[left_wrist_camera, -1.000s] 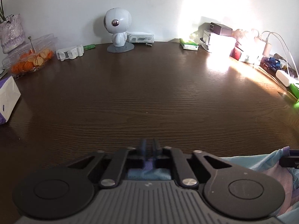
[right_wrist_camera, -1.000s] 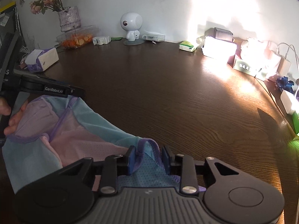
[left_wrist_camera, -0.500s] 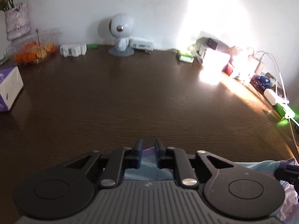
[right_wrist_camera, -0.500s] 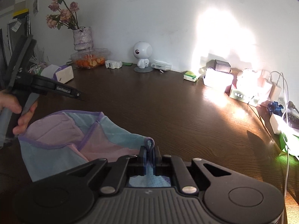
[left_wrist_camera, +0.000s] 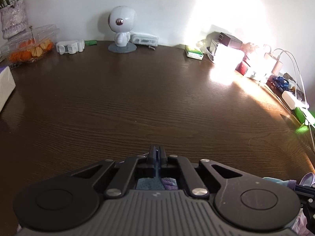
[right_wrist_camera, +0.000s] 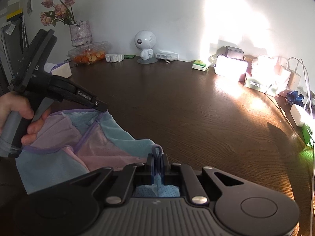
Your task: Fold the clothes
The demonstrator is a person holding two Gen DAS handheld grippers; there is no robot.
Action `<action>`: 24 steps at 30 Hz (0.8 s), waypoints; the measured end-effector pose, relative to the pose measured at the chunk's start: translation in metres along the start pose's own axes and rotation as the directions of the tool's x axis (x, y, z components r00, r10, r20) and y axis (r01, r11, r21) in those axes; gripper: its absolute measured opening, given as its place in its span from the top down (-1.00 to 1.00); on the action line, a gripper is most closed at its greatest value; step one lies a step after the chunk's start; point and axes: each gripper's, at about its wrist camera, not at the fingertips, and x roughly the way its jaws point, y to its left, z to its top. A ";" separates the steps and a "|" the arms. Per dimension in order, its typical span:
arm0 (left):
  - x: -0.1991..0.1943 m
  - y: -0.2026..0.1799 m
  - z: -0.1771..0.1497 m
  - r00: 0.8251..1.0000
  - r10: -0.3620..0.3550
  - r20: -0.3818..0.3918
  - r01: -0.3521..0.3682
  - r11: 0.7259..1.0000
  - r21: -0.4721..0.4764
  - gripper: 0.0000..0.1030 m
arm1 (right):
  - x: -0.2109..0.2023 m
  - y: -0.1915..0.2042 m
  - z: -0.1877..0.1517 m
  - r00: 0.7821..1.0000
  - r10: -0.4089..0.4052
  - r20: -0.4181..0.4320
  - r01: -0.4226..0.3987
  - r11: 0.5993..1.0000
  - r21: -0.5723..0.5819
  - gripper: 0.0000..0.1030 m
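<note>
From the left wrist, the left tongs [left_wrist_camera: 157, 150] are clenched on an edge of the garment [left_wrist_camera: 155, 183], whose blue and purple cloth bunches behind the fingers. The dark tabletop [left_wrist_camera: 137, 102] stretches ahead to a white robot figure [left_wrist_camera: 122, 31] by the wall.

From the right wrist, the right tongs [right_wrist_camera: 157, 160] are clenched on a purple-trimmed fold of the garment [right_wrist_camera: 98, 143]. The cloth hangs stretched above the tabletop [right_wrist_camera: 196, 108] across to the left tongs [right_wrist_camera: 105, 108], gripped by the left hand [right_wrist_camera: 15, 114], which pinch its other edge. A vase of flowers [right_wrist_camera: 78, 31] stands at the back.
</note>
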 end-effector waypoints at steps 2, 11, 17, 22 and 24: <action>-0.021 0.004 -0.003 0.999 -0.018 0.041 0.018 1.000 -0.006 0.98 | -0.007 0.000 -0.001 1.000 -0.008 0.015 0.008 1.000 0.003 0.90; -0.108 0.005 -0.091 0.986 0.082 0.147 -0.091 0.994 0.057 0.98 | -0.071 0.027 -0.047 0.999 0.035 0.034 -0.032 0.997 -0.077 0.91; -0.109 0.019 -0.129 0.994 0.086 0.065 -0.087 0.996 0.015 0.98 | -0.077 0.047 -0.078 0.995 0.076 -0.061 -0.084 0.985 -0.150 0.88; -0.119 0.037 -0.119 0.996 0.029 0.083 -0.024 0.998 -0.061 0.50 | -0.121 0.013 -0.067 0.998 0.000 0.056 0.003 0.998 -0.056 0.15; -0.105 0.042 -0.104 0.993 0.086 0.086 -0.078 0.993 -0.088 0.26 | -0.128 -0.012 -0.058 0.992 -0.094 0.083 0.094 0.996 0.004 0.14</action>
